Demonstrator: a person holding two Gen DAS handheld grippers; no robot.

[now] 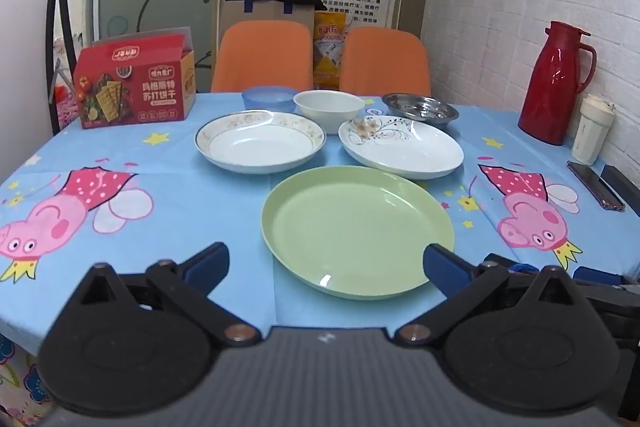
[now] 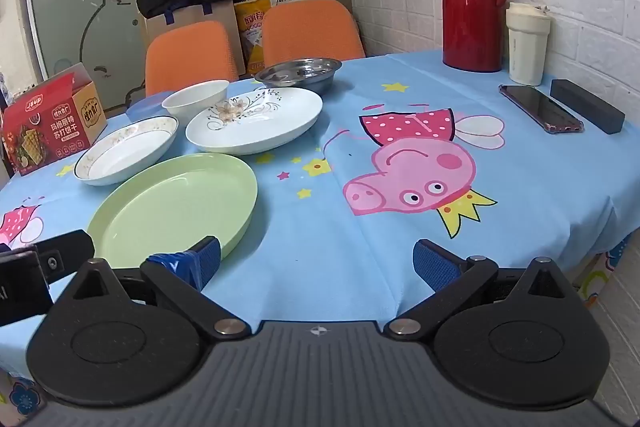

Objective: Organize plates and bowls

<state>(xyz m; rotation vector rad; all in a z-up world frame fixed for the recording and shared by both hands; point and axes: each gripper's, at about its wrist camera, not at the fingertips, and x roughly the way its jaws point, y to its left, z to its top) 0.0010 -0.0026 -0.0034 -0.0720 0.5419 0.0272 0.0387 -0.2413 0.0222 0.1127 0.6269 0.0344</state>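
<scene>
Green plate (image 1: 357, 230) near table edge (image 1: 132, 323)

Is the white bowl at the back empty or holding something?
Cannot tell fully. The white bowl stands upright behind the plates; its visible inner wall is clean, but the rim hides its bottom in both views.

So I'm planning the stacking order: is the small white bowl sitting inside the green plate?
No, the small white bowl stands on the tablecloth behind the round green plate, which holds nothing.
</scene>
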